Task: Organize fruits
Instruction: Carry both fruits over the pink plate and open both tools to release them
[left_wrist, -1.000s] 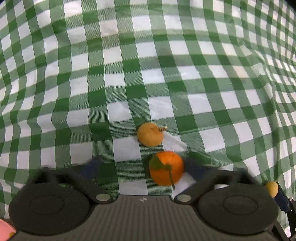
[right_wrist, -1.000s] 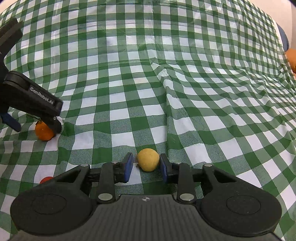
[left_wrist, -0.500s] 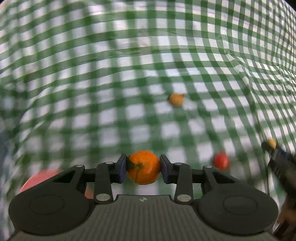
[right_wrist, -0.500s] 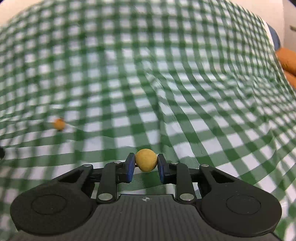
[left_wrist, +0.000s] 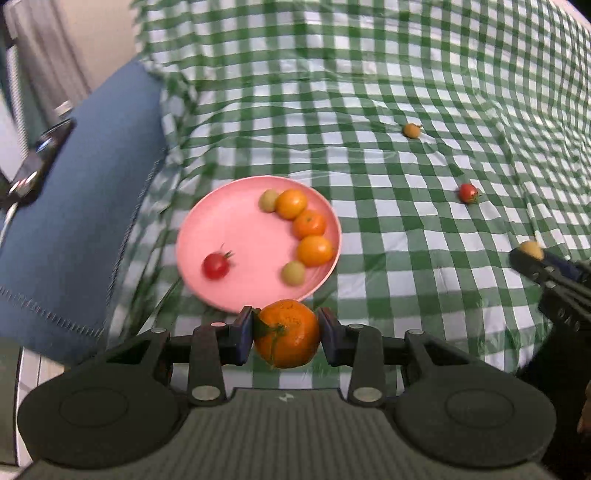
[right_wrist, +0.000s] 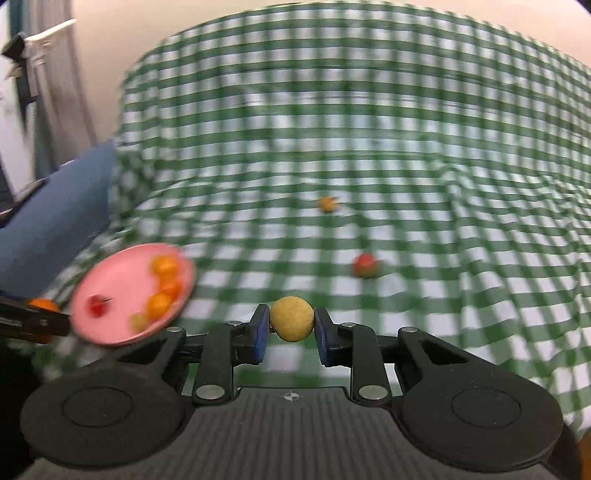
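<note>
The left gripper has its blue pads pressed on both sides of a big orange with a green leaf and stem. It holds the orange in the air, just at the near edge of a pink plate.

The plate sits on a green and white checked cloth. On it lie three small oranges in a curved row, two little green-yellow fruits and one red tomato (the tomato is off by itself on the left side).

The right gripper is clamped on a small round yellow fruit — also up off the cloth. In the left view this gripper shows at the right edge, well apart from the plate.

Two fruits lie loose on the cloth: a red one and, farther back, a small brownish-orange one. A blue cushion lies left of the plate.
</note>
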